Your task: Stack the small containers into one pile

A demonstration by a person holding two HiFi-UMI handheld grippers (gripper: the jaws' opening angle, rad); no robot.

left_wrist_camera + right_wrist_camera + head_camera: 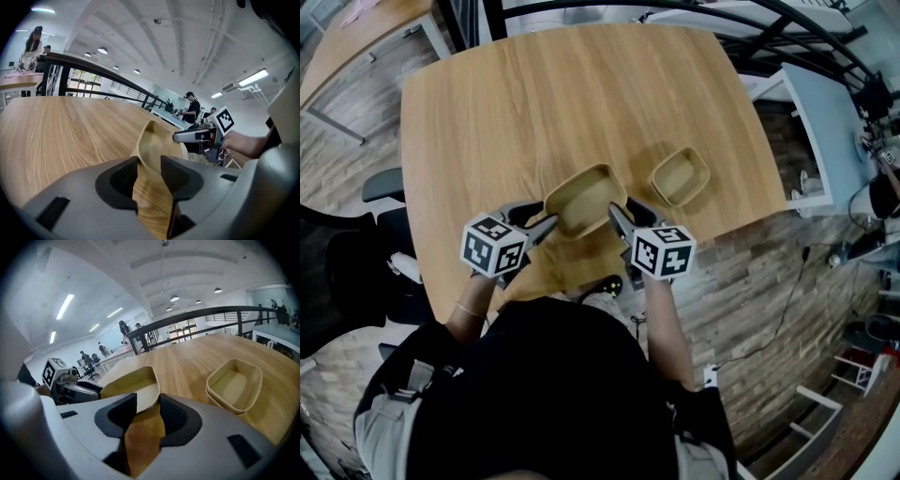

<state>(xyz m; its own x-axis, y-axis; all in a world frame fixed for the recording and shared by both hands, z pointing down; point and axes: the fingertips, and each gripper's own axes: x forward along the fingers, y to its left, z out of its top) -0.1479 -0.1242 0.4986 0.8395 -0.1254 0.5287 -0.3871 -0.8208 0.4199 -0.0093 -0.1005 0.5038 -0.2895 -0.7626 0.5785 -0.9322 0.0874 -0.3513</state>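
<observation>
A tan rectangular container point(581, 199) hangs between my two grippers over the near part of the wooden table point(534, 94). My left gripper point(546, 225) is shut on its left rim point(157, 143), which runs in between the pads. My right gripper point(617, 220) is shut on the opposite corner point(133, 385). The left gripper view shows the right gripper point(187, 136) across the container, and the right gripper view shows the left gripper point(77, 389). Two more tan containers point(680, 175) sit nested on the table to the right point(234, 385), clear of both grippers.
The table's front edge lies just below the grippers, with wood-plank floor beyond. Dark chairs point(380, 183) stand at the left. A white desk point(816, 131) and a black railing point(769, 19) border the right and far sides. People stand far off point(190, 108).
</observation>
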